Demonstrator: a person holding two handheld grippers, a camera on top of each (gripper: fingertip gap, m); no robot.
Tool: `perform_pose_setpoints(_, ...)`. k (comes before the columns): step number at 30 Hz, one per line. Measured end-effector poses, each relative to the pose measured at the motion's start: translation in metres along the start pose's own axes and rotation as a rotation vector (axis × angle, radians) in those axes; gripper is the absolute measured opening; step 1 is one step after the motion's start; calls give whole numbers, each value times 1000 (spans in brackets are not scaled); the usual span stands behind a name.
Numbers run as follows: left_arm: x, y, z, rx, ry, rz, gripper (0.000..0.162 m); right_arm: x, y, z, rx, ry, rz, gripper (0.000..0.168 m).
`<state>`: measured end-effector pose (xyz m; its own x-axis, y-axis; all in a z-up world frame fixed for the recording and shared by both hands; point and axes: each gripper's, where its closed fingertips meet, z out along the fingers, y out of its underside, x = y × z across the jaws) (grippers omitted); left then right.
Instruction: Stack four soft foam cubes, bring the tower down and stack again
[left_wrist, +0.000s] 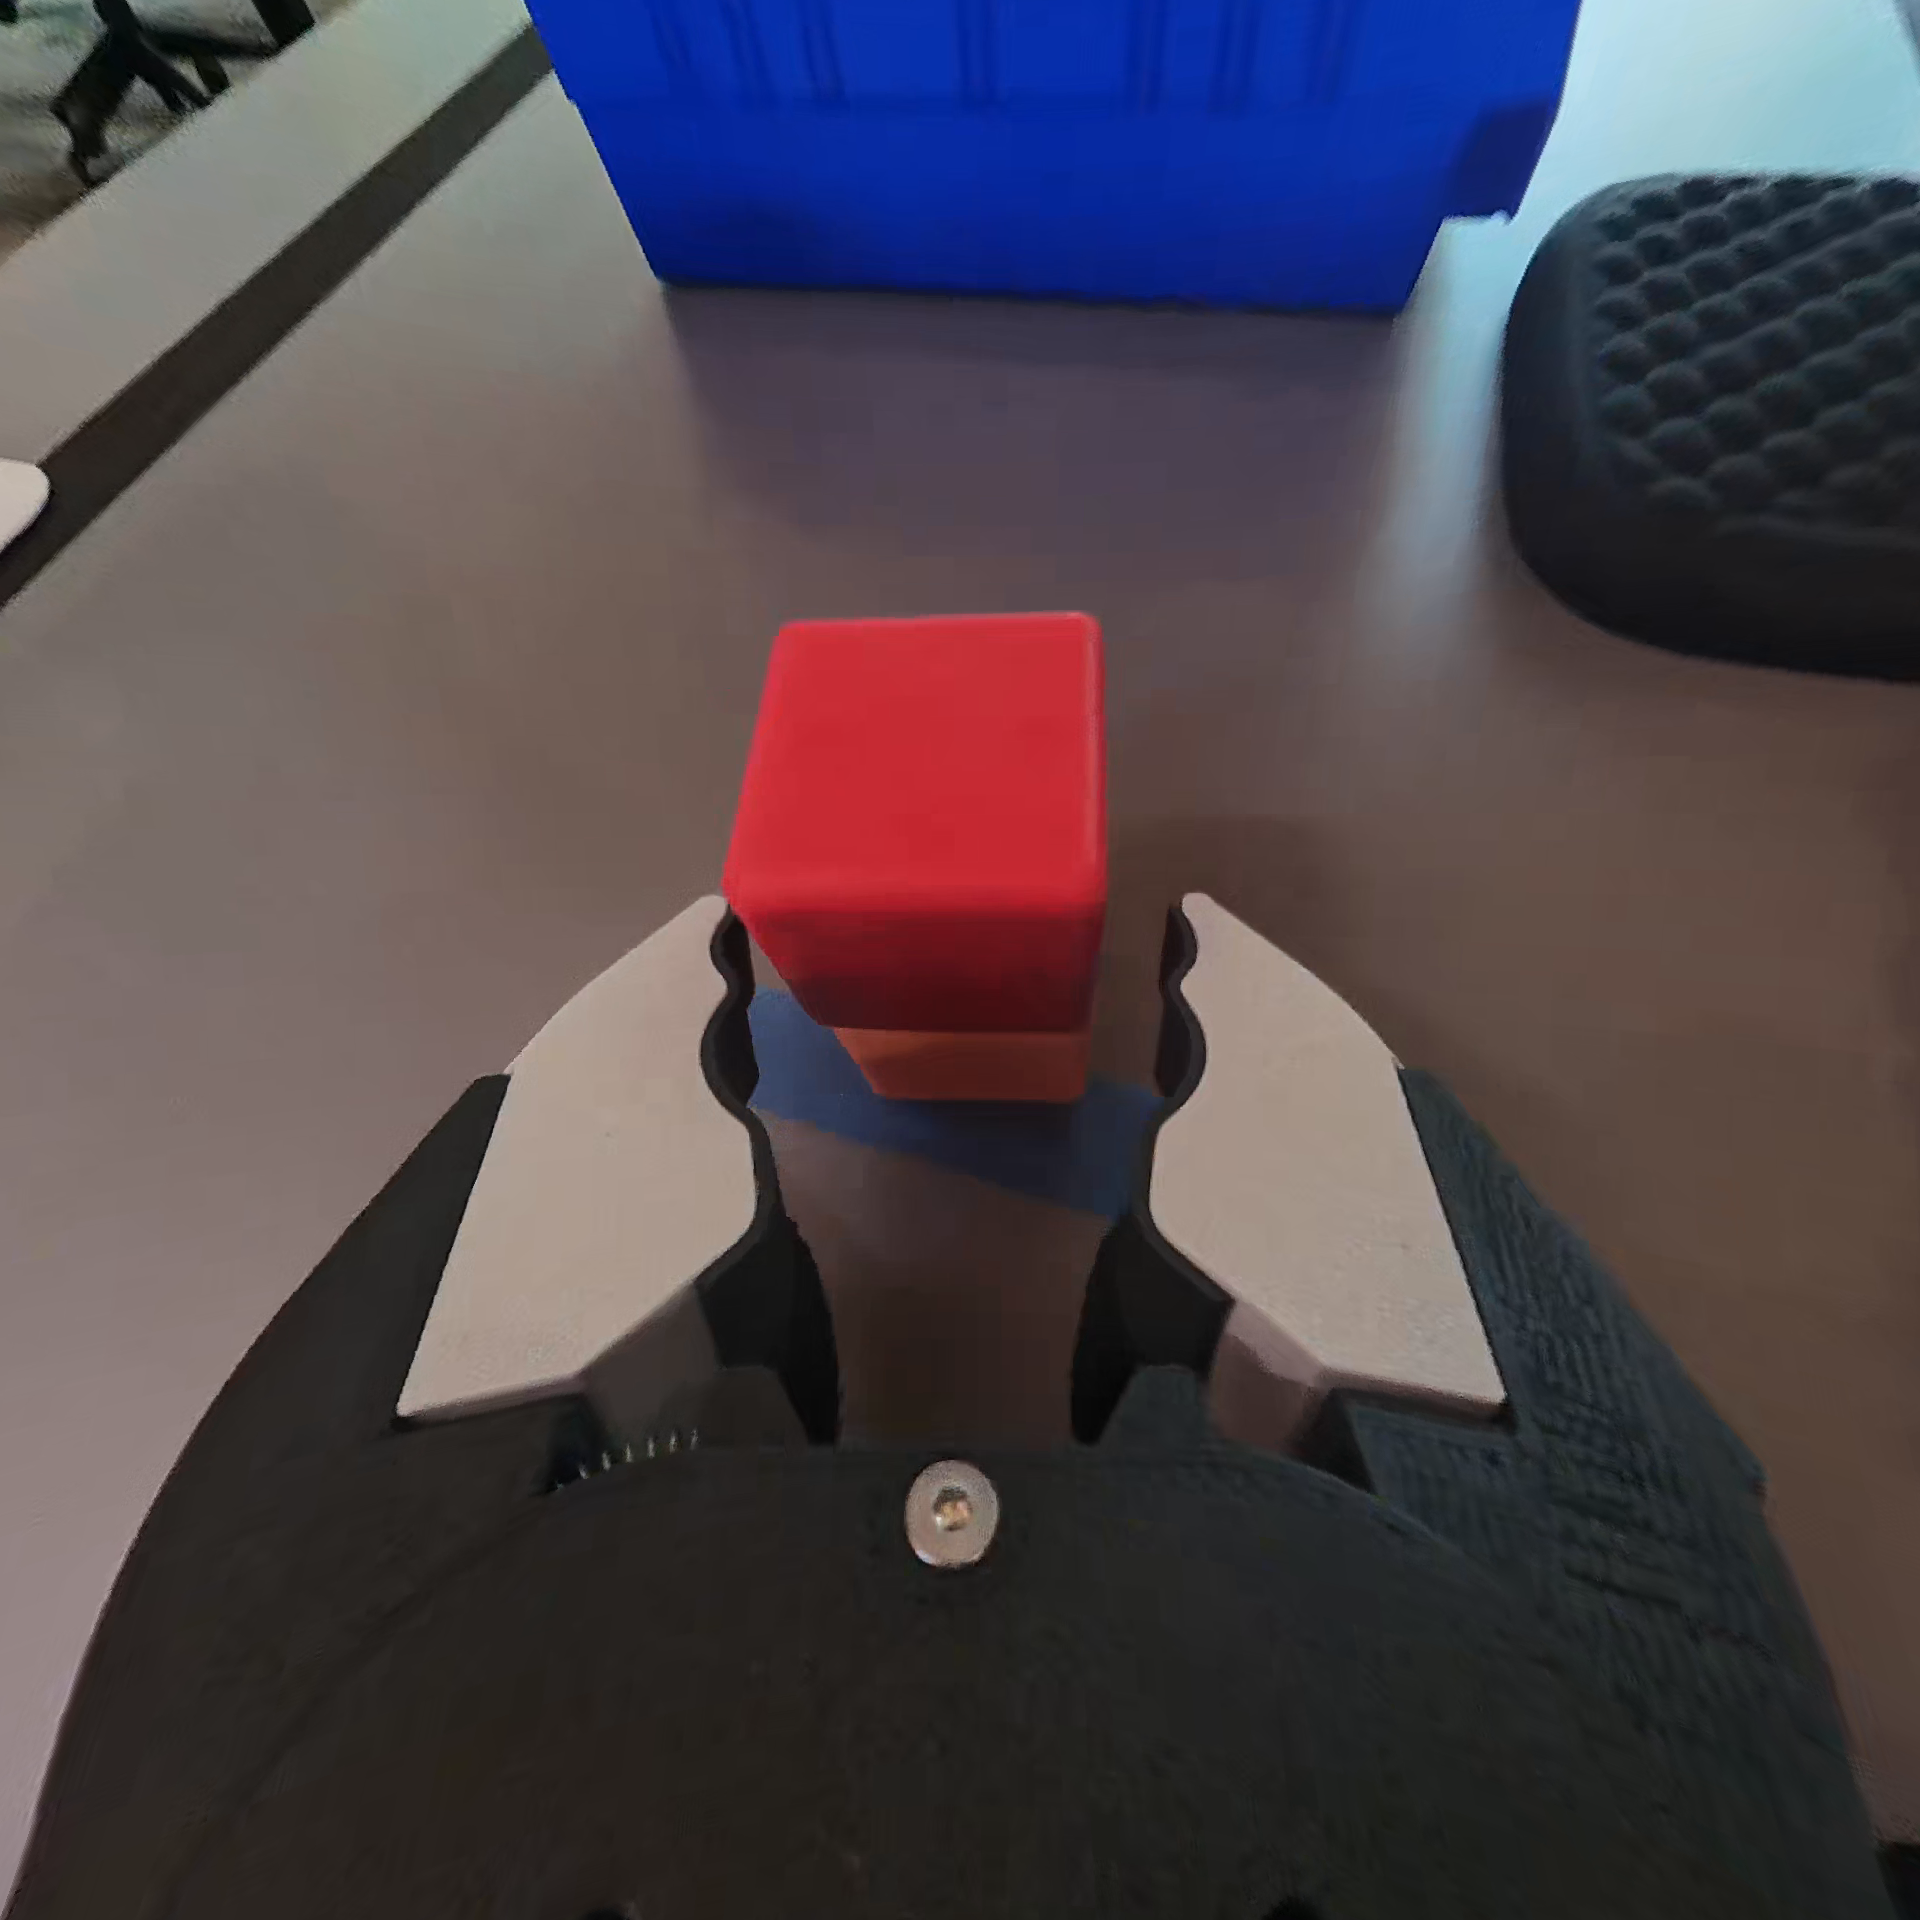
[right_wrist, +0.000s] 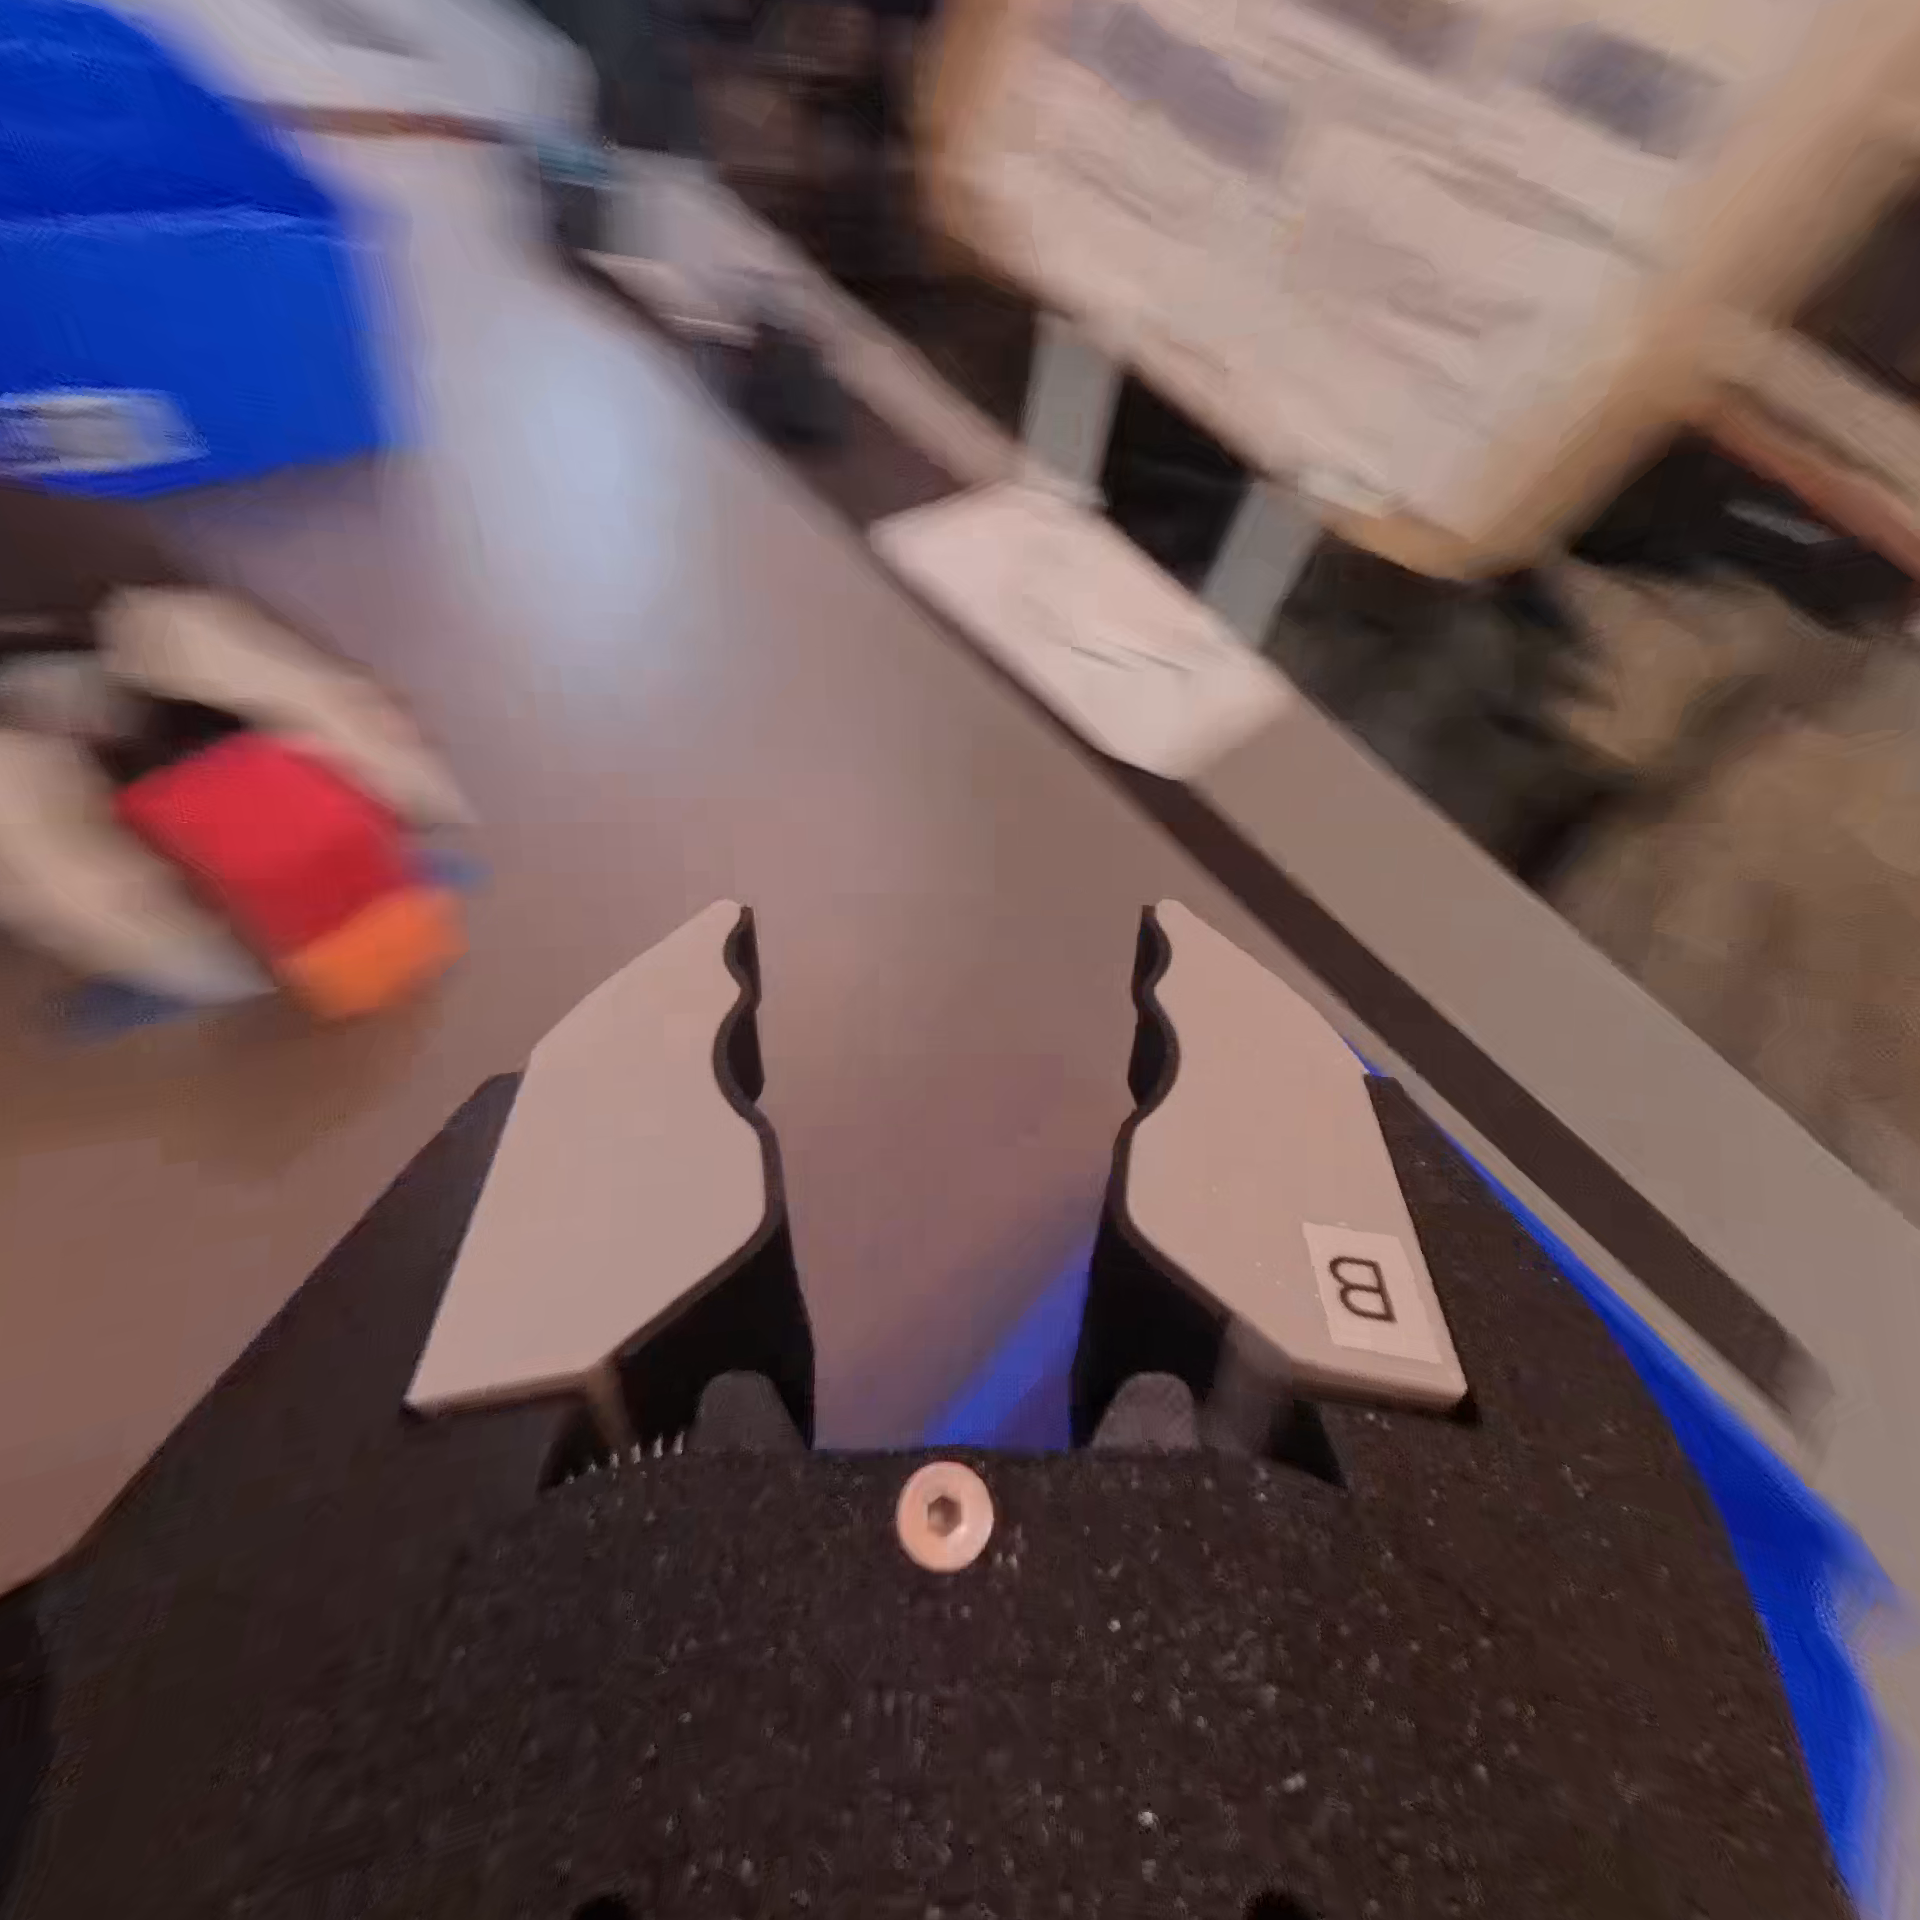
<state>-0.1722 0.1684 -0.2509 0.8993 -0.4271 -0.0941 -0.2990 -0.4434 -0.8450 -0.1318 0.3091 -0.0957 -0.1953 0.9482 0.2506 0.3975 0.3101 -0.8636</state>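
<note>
Standing just beyond the left gripper (left_wrist: 956, 914), whose jaws are apart and empty, the red cube (left_wrist: 920, 800) sits on the orange cube (left_wrist: 971, 1062). The right gripper (right_wrist: 943, 914) also gapes, nothing between its jaws, the stack far to their left.

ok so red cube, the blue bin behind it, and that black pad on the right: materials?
Red cube: matte, rounded edges, no glare; looks like soft foam, as the task says. Blue bin: likely moulded plastic, given the ribbed wall with a slight sheen. Black pad: dimpled, bumpy surface, dull finish; perhaps foam or rubber, I can't tell which.
</note>
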Motion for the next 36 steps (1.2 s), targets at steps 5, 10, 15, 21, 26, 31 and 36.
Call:
perform_pose_setpoints(5,-1,5,3,-39,0,-11,64,-135,-11,54,-122,-588,-263,78)
perform_pose_setpoints(10,-2,5,2,-33,18,-47,63,-160,19,105,-295,-678,-333,70)
perform_pose_setpoints(15,1,17,10,-132,14,-11,67,-170,36,115,-339,-713,-349,49)
perform_pose_setpoints(21,2,21,13,-165,12,-1,56,-171,36,111,-296,-700,-331,49)
perform_pose_setpoints(26,3,20,12,-159,5,19,56,-171,36,109,-277,-685,-344,49)
perform_pose_setpoints(31,-1,23,8,-163,-5,4,56,-163,29,103,-221,-678,-279,49)
perform_pose_setpoints(36,-3,20,6,-138,-15,-3,56,-153,27,93,-213,-635,-277,49)
